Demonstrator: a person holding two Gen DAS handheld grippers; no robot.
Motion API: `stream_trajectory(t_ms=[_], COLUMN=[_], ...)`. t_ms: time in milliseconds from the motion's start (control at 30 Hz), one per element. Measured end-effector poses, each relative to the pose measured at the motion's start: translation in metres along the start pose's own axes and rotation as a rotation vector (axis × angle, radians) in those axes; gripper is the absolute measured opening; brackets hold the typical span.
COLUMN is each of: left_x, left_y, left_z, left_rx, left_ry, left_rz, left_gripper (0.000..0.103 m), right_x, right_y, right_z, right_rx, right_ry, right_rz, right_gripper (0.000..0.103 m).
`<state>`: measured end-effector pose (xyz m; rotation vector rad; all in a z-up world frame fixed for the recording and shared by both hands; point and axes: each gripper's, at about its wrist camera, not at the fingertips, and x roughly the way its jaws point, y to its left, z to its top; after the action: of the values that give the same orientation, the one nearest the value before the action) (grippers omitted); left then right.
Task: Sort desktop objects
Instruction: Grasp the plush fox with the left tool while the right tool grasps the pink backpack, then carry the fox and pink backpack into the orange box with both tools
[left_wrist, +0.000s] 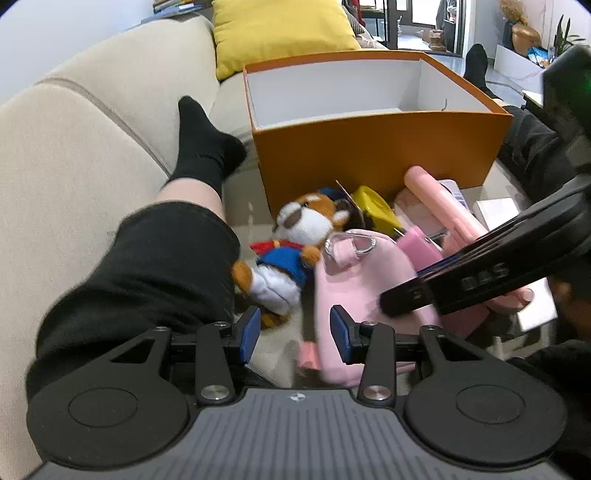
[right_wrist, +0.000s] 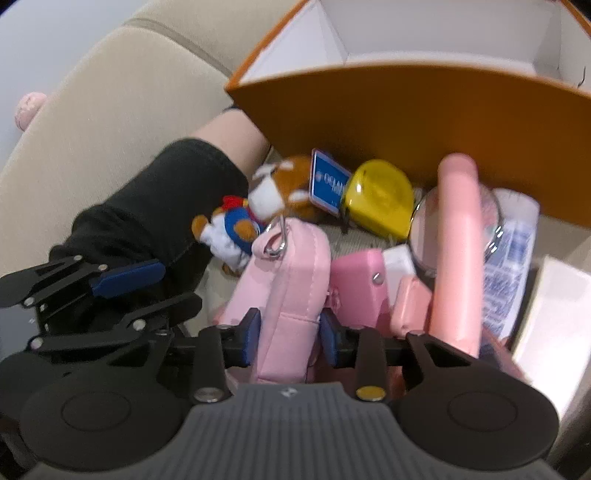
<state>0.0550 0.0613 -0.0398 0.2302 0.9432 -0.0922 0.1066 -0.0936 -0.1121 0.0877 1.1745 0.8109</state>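
The soft pink padded fabric pouch with a metal clasp (right_wrist: 291, 280) lies on the beige sofa cushion (left_wrist: 74, 184) in front of the open orange cardboard box (left_wrist: 376, 147), at the near edge of a heap of small things. The right gripper (right_wrist: 290, 334) has its blue pads set apart on either side of the pouch's near end, straddling it; whether they already press the fabric I cannot tell, though a gap seems to show on each side. The left gripper (left_wrist: 293, 338) hangs with its jaws apart and nothing between them, just this side of the pouch. Beside the pouch, nearer the box, sit a small brown-and-white plush animal in a blue outfit (left_wrist: 295, 236) and a yellow plastic tape measure (right_wrist: 380, 199), and a long pink tube (right_wrist: 456, 243) leans over the pile. The pouch looks light and squashy (it should give under the pads rather than slip), so a pinch across its stitched, thicker middle seems safer than at the loose clasp, which would likely let it swing.
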Motion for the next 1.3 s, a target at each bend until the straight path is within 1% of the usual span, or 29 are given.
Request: stream_trajectory(t_ms=[133,233,333,433,600,667,767,800,867,933,1000,1067,1133,1200,1300], left_x=[0.007,0.017,0.028,0.042,0.067,0.079,0.09,0.092,0.093,0.096,0.101,0.106,0.106,0.101,0.089], left_y=[0.001,-0.004,-0.014,-0.025,-0.041,-0.044,-0.042,-0.04,-0.036,-0.029,-0.022,-0.017,-0.011,-0.003,0.016], left_z=[0.013,0.022,0.028,0.033,0.036,0.035,0.034,0.034,0.034,0.037,0.04,0.043,0.044,0.046,0.048], left_rx=[0.072,0.158,0.261,0.336,0.445,0.467,0.474,0.471,0.451,0.418,0.388,0.364,0.337,0.289,0.136], left_ry=[-0.016,-0.012,-0.014,0.005,0.058,0.086,0.119,0.126,0.136,0.153,0.178,0.194,0.196,0.184,0.182], left_rz=[0.013,0.027,0.029,0.061,0.085,0.085,0.096,0.093,0.086,0.072,0.068,0.062,0.042,0.015,-0.066], left_gripper=[0.048,0.049,0.051,0.051,0.051,0.051,0.051,0.051,0.051,0.051,0.051,0.045,0.043,0.042,0.04], right_x=[-0.027,-0.046,-0.058,-0.072,-0.095,-0.093,-0.077,-0.074,-0.068,-0.062,-0.06,-0.062,-0.064,-0.067,-0.073], right_y=[0.005,0.006,0.01,0.012,0.013,0.009,0.005,0.004,0.0,-0.005,-0.013,-0.02,-0.026,-0.029,-0.027], right_z=[0.009,0.02,0.027,0.03,0.034,0.038,0.038,0.038,0.04,0.042,0.046,0.047,0.047,0.046,0.043], right_rx=[-0.037,-0.046,-0.05,-0.072,-0.119,-0.109,-0.112,-0.111,-0.09,-0.066,-0.036,0.005,0.039,0.055,0.049], right_ry=[-0.083,-0.139,-0.181,-0.223,-0.315,-0.291,-0.227,-0.222,-0.199,-0.181,-0.172,-0.166,-0.163,-0.164,-0.176], right_rz=[-0.033,-0.057,-0.083,-0.118,-0.237,-0.235,-0.229,-0.221,-0.201,-0.19,-0.187,-0.162,-0.144,-0.125,-0.104], right_gripper=[0.031,0.031,0.031,0.03,0.03,0.031,0.032,0.032,0.039,0.04,0.04,0.037,0.035,0.033,0.032])
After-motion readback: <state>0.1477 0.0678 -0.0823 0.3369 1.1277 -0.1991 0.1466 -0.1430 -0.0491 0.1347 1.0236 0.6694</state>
